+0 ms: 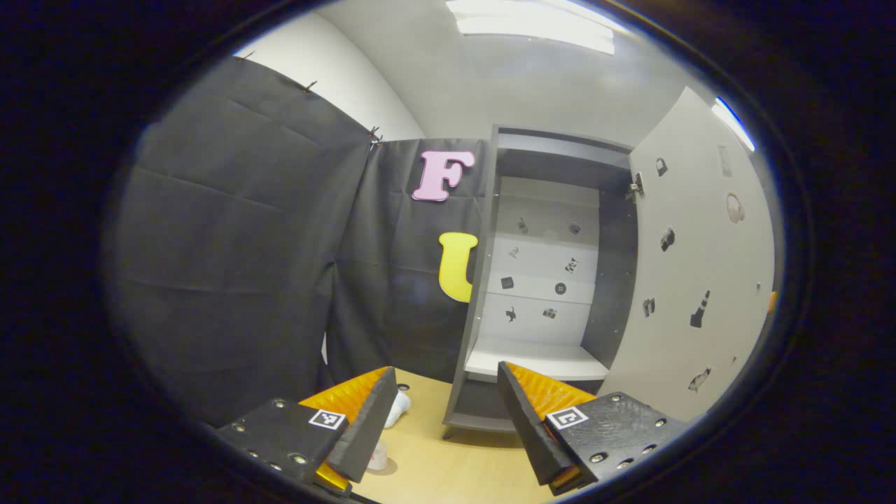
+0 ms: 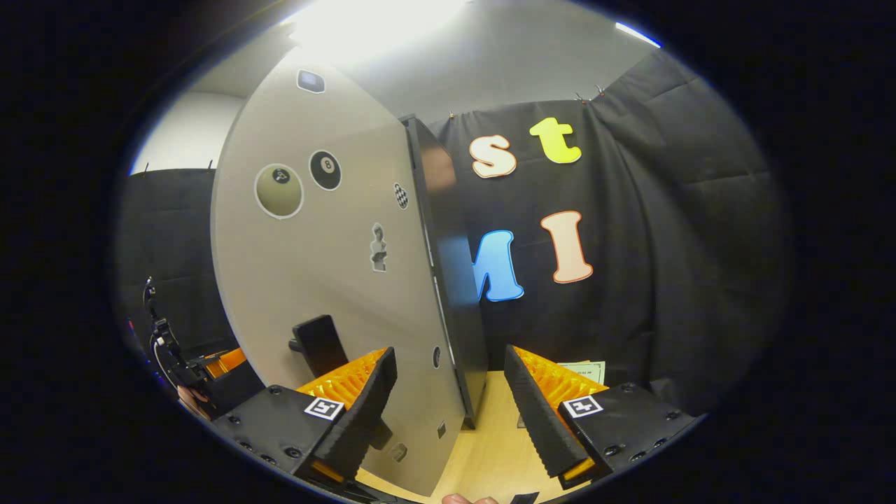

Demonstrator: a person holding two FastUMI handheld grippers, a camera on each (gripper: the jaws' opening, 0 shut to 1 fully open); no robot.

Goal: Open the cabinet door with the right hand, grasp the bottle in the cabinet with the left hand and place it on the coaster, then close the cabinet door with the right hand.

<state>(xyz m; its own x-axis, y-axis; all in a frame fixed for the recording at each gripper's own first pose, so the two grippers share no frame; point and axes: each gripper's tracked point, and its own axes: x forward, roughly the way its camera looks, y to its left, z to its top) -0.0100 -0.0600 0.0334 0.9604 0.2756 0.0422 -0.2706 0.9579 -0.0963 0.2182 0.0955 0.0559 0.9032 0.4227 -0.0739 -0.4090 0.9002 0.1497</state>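
Observation:
The cabinet (image 1: 490, 294) stands with its door (image 1: 693, 266) swung wide to the right, and its white shelf (image 1: 539, 360) is bare. A white bottle (image 1: 400, 407) stands on a round coaster (image 1: 387, 469) on the table, left of the cabinet, partly hidden behind my left gripper's near finger. My left gripper (image 1: 446, 374) is open and holds nothing. In the right gripper view the door (image 2: 315, 266) with its black handle (image 2: 318, 341) is close. Its free edge runs down between the fingers of my right gripper (image 2: 449, 353), which is open and not pressing on it.
The wooden table (image 1: 455, 469) carries the cabinet. Black cloth walls close in at the left and behind. A paper sheet (image 2: 581, 367) lies on the table (image 2: 490, 448) past the door. The other gripper (image 2: 210, 367) and a hand show at the far left.

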